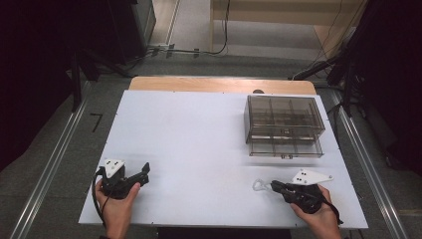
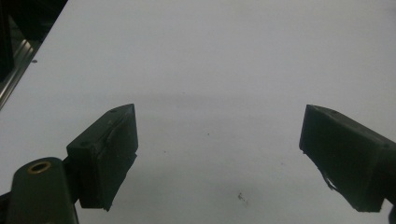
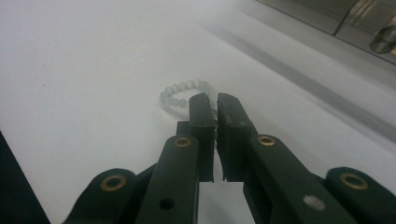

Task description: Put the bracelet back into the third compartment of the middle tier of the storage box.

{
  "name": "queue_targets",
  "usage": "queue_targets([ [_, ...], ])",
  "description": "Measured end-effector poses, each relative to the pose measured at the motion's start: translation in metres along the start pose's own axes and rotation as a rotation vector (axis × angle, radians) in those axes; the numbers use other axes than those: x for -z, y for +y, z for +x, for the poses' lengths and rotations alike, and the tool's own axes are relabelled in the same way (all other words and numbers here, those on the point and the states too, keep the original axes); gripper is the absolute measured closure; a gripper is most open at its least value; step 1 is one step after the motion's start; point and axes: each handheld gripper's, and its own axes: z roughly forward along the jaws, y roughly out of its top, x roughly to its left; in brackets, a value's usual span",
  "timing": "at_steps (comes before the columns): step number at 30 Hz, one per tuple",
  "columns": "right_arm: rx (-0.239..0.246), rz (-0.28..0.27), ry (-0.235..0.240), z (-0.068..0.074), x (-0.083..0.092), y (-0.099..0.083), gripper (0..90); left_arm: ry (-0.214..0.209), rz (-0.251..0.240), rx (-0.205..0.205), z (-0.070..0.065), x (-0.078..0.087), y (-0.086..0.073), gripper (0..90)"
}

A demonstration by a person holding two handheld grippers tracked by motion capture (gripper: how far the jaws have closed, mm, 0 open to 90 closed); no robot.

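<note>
In the high view, a smoky clear drawer box [image 1: 283, 125] stands at the far right of the white table [image 1: 199, 149], its lowest drawer pulled out toward the person. Straight in front of that open drawer, near the table's front edge, the right gripper [image 1: 272, 186] lies low with its jaws pinched on a pale bead bracelet [image 1: 259, 185], which trails out beyond the jaw tips, on the side away from the hand. Well to the left of the box, also by the front edge, the left gripper [image 1: 144, 175] rests in its hand with nothing in it.

In the left gripper view, the two jaws stand wide apart over bare table; no object lies between them.

In the right gripper view, the jaws are nearly closed, with only a thin gap, and they clamp the near side of the bracelet [image 3: 184, 93]. The rest of the loop curves away past the tips and seems to lie on the table.

The step in hand looks like the pickup: the bracelet is gripped but seemingly not yet raised. The next move likely calls for lifting it clear without letting the beads slip, then carrying it forward to the open drawer and picking a compartment. The loop hangs loose, so it may swing or snag on the drawer's front wall.
</note>
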Motion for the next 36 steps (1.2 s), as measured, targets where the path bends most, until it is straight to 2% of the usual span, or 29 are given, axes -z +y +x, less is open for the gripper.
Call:
queue_targets([
  [15, -0.05, -0.105, -0.07, -0.01, 0.017, 0.002, 83.2, 0.003, -0.002, 0.002, 0.001, 0.0, 0.0, 12.0],
  [36, -0.089, -0.157, -0.113, -0.019, 0.026, 0.002, 83.3, 0.005, -0.001, 0.004, 0.001, 0.0, 0.0, 12.0],
])
